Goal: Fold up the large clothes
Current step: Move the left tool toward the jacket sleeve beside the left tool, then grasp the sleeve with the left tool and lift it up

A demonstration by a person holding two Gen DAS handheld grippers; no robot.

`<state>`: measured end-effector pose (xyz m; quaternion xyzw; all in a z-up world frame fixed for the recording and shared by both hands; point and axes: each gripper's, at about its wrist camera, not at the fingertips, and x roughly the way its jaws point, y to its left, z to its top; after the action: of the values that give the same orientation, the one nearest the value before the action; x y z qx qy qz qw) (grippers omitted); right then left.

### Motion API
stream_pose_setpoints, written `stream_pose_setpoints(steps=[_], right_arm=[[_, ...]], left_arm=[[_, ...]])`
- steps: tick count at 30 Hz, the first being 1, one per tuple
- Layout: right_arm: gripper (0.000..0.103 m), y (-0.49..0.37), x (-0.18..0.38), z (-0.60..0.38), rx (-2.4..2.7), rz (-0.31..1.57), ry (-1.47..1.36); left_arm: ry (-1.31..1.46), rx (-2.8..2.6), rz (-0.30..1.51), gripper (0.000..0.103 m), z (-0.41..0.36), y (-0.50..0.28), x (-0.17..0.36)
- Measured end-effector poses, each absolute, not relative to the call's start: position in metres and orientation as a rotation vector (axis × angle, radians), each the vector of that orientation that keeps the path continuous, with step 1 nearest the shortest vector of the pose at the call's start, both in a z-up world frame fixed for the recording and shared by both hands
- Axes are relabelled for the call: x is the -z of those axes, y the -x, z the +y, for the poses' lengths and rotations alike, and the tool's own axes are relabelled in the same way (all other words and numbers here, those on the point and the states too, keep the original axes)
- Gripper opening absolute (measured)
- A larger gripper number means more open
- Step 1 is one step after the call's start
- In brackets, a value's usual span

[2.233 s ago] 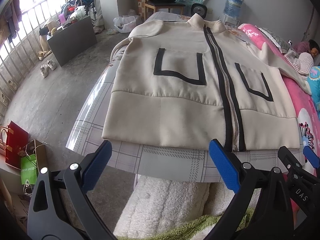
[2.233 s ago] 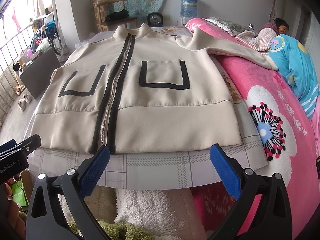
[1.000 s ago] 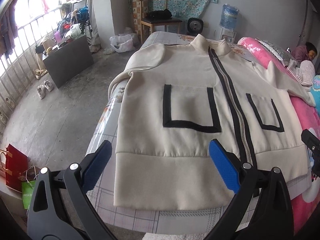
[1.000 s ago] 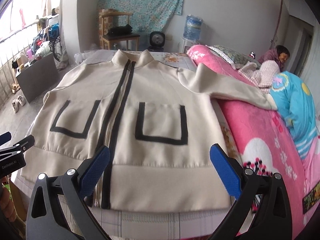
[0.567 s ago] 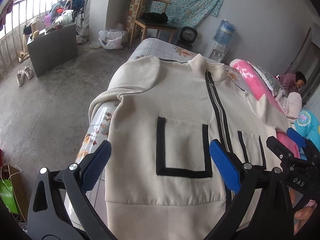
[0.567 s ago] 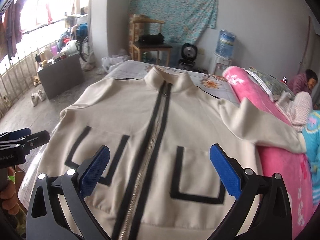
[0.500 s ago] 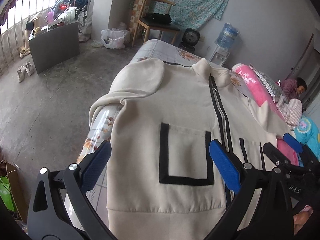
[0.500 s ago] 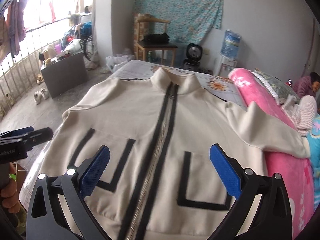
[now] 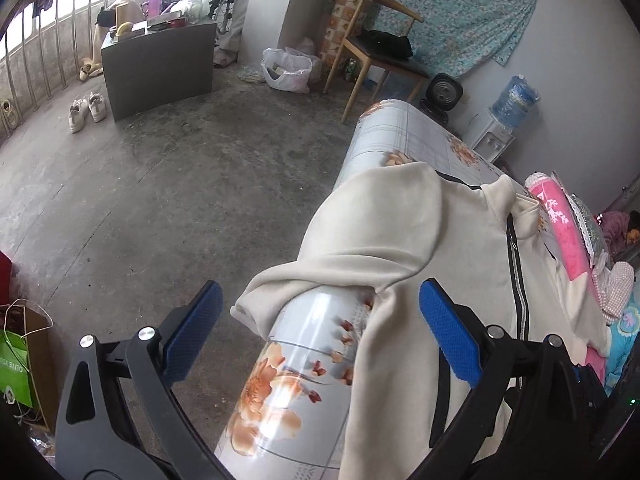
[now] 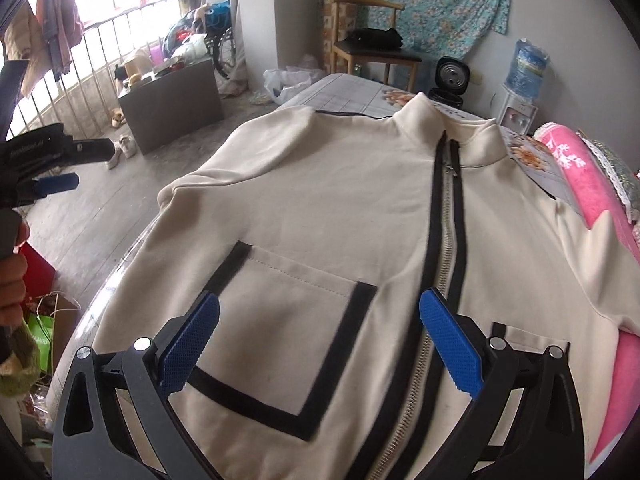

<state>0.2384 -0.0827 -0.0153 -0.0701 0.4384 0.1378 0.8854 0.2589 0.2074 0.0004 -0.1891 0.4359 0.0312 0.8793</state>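
Observation:
A cream zip jacket (image 10: 340, 216) with black trim and two black-outlined pockets lies flat, front up, on a table covered in a floral plastic cloth (image 9: 280, 380). Its left sleeve (image 9: 352, 256) hangs folded over the table's left edge. My left gripper (image 9: 320, 332) is open just in front of that sleeve's cuff, over the table edge, holding nothing. Above the jacket's left pocket (image 10: 288, 320), beside the zip (image 10: 436, 300), my right gripper (image 10: 320, 340) hovers open and empty. The left gripper (image 10: 44, 160) also shows at the far left of the right wrist view, held by a hand.
Left of the table is bare concrete floor (image 9: 140, 184) with a grey cabinet (image 9: 156, 64), shoes and a wooden chair (image 9: 380, 52). A pink bed (image 10: 592, 184) runs along the table's right side. Shopping bags (image 9: 20, 364) stand at the near left. A water dispenser (image 10: 524, 80) stands by the back wall.
Both grippers have moved forward over the jacket from the hem end. The left one has swung left to the hanging sleeve at the table's edge; the right one has shifted left over the left pocket.

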Motion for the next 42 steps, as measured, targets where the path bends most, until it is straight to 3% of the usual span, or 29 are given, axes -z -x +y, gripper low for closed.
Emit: stream_pose_setpoints(steps=[8,14,20,28,36,37,39,42], right_arm=[[0.098,-0.239,0.017,-0.063,-0.342,0.905,0.152],[0.098,-0.24,0.029,-0.059,-0.34,0.931,0.155],[0.098,-0.244,0.031,-0.058,-0.324,0.931,0.157],[0.098,-0.251,0.037,-0.059,-0.311,0.952,0.14],[0.098,-0.258,0.043,-0.062,-0.284,0.963,0.116],[0.098,-0.258,0.043,-0.063,-0.281,0.964,0.114],[0.098,-0.258,0.044,-0.065,-0.271,0.963,0.117],[0.098,-0.26,0.046,-0.069,-0.266,0.977,0.084]], left_arm=[[0.68,-0.122,0.975,0.095,0.297,-0.268,0.033],[1.218,-0.019,1.14,0.095,0.35,-0.279,0.136],[1.594,0.077,1.197,0.095,0.339,-0.308,0.233],[1.772,-0.002,1.299,0.095,0.312,-0.321,0.321],[1.739,0.133,1.366,0.095,0.295,-0.344,0.351],[1.746,0.136,1.369,0.093,0.292,-0.346,0.354],[1.762,0.137,1.371,0.073,0.29,-0.348,0.359],[1.716,0.144,1.378,0.052,0.29,-0.358,0.356]])
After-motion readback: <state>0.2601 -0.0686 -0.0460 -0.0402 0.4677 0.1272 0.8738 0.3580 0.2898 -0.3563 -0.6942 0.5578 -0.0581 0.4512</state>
